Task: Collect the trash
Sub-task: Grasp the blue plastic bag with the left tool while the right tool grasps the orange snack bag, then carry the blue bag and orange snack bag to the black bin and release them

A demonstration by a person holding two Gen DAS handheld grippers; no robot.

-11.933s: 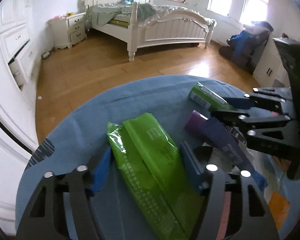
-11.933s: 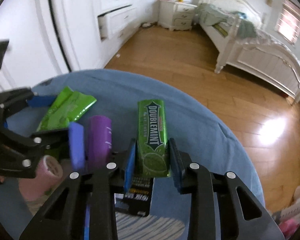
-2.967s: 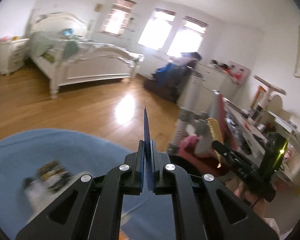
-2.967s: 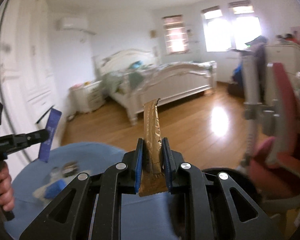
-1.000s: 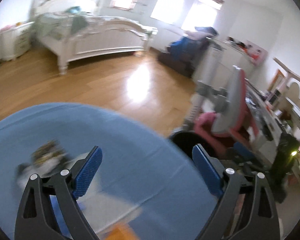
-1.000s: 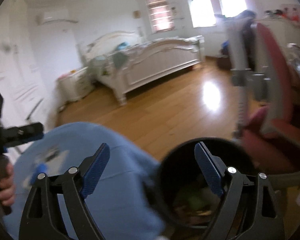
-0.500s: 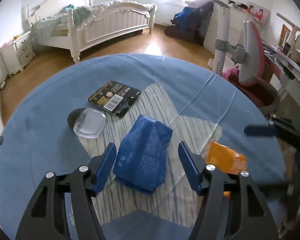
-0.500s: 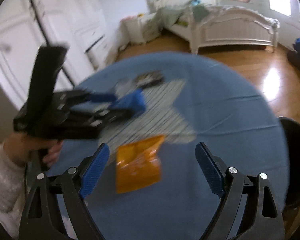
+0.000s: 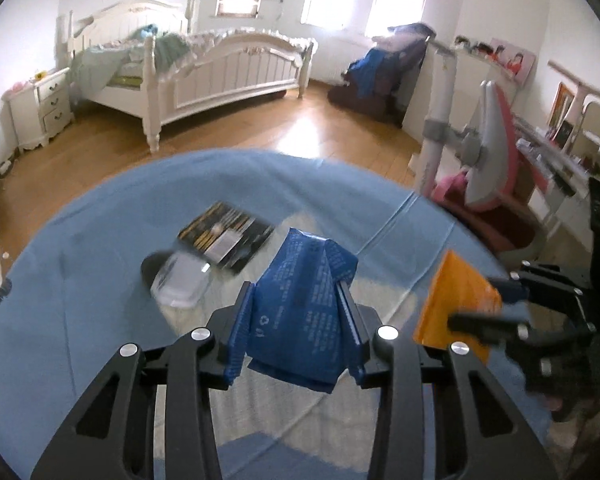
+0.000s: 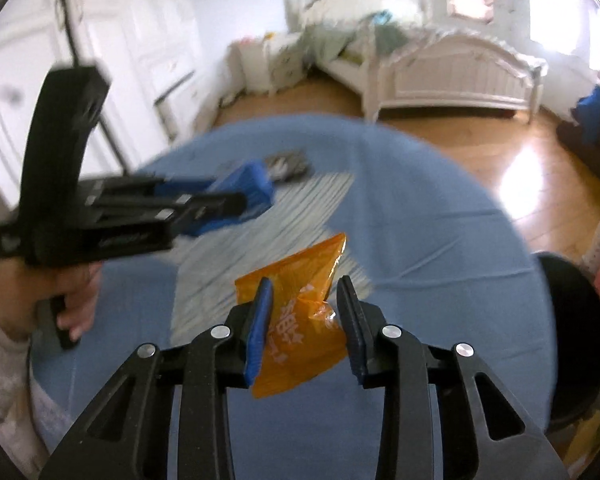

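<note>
My left gripper [image 9: 296, 320] is shut on a crumpled blue packet [image 9: 304, 316] and holds it above the round table with the blue cloth [image 9: 80, 300]. My right gripper [image 10: 304, 312] is shut on an orange wrapper [image 10: 300, 312], also lifted off the table; it shows in the left wrist view [image 9: 460, 300] at the right. The blue packet also shows in the right wrist view [image 10: 244, 196]. A black and yellow card pack [image 9: 226, 236] and a clear plastic blister [image 9: 180, 280] lie on the cloth beyond the left gripper.
A black trash bin [image 10: 568, 320] stands at the table's right edge. A pink and grey chair [image 9: 484, 160] and a desk stand to the right. A white bed [image 9: 204, 60] and wood floor lie beyond the table.
Both grippers were open over the table half a second ago. Now the left has closed on the blue packet, the right on the orange wrapper, and both are raised.
</note>
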